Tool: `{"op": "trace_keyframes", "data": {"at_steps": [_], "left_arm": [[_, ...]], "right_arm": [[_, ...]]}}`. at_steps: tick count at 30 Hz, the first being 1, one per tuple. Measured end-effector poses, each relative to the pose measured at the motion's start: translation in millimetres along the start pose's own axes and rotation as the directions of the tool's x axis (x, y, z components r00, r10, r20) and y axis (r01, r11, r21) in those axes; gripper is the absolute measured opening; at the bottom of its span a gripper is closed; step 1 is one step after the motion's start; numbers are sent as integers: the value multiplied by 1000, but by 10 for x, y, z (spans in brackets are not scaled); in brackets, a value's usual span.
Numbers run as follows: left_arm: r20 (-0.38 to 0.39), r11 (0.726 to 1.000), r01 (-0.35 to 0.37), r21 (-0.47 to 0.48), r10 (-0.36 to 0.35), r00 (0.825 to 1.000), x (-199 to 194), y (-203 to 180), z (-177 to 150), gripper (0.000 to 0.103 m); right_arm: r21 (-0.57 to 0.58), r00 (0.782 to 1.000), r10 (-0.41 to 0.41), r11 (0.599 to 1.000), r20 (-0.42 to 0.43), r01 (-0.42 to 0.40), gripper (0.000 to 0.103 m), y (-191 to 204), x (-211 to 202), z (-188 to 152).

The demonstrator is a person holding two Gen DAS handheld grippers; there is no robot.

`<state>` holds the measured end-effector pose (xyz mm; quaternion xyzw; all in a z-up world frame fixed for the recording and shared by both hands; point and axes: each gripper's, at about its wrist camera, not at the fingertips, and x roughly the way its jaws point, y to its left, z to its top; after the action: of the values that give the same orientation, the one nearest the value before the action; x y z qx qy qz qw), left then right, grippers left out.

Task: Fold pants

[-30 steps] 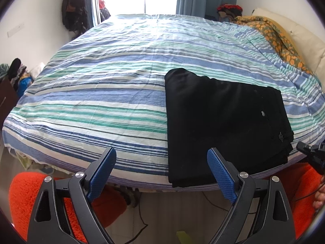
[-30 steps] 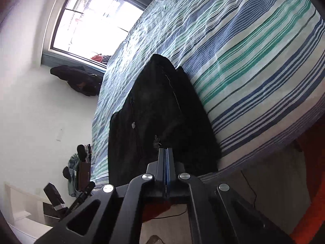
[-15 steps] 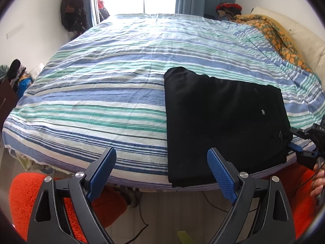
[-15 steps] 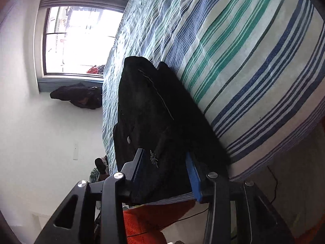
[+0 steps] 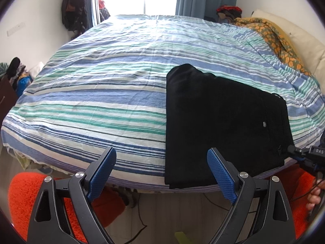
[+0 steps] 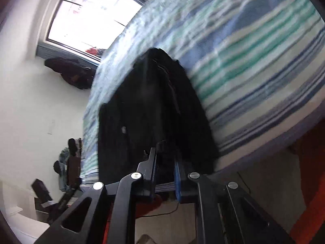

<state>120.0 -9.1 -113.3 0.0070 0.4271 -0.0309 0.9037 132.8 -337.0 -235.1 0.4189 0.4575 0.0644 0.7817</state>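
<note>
Black folded pants (image 5: 219, 122) lie on the striped bed (image 5: 101, 101), at its near right edge, waistband to the right. My left gripper (image 5: 161, 151) is open and empty, hovering in front of the bed edge, its right finger just below the pants' near left corner. My right gripper (image 5: 294, 152) reaches in from the right at the pants' near right corner. In the blurred right wrist view its jaws (image 6: 165, 154) are closing, narrow, with the black cloth (image 6: 146, 101) of that corner between the pads.
An orange patterned blanket (image 5: 272, 38) and a cream pillow (image 5: 300, 40) lie at the bed's far right. Dark clothes (image 5: 75, 6) hang on the left wall by the window. A person's orange-red trouser legs (image 5: 26, 193) and a hand (image 5: 314, 199) are below the bed edge.
My right gripper went from shut to open around the pants' near right corner, then narrowed on the cloth while dropping slightly. The left gripper and the pants have not moved.
</note>
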Motion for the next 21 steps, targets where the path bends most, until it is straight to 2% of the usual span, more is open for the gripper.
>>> {"op": "trace_keyframes", "data": {"at_steps": [3,5,7,9,12,15,21], "left_arm": [[-10,1000,-3,23,4,1000,25,-25,-26,92],[-21,1000,-1,25,1,1000,48,-26,-30,92],[-22,1000,-5,25,5,1000,54,-21,-24,92],[-18,1000,-8,25,9,1000,41,-17,-20,92],[-18,1000,-10,28,10,1000,37,-14,-16,92],[-23,999,-14,32,15,1000,51,-24,-18,92],[-35,999,-22,39,24,999,83,-36,-18,92]], "right_arm": [[-36,1000,-11,999,23,12,16,21,-40,67],[-120,996,-64,990,57,70,27,151,-103,74],[-164,989,-106,979,99,121,49,190,-194,44],[-185,985,-108,974,135,132,59,191,-287,10],[-204,975,-135,964,179,171,59,154,-424,-23],[-179,969,-139,968,204,177,59,92,-489,-9],[-176,968,-146,967,203,183,59,85,-473,-16]]}}
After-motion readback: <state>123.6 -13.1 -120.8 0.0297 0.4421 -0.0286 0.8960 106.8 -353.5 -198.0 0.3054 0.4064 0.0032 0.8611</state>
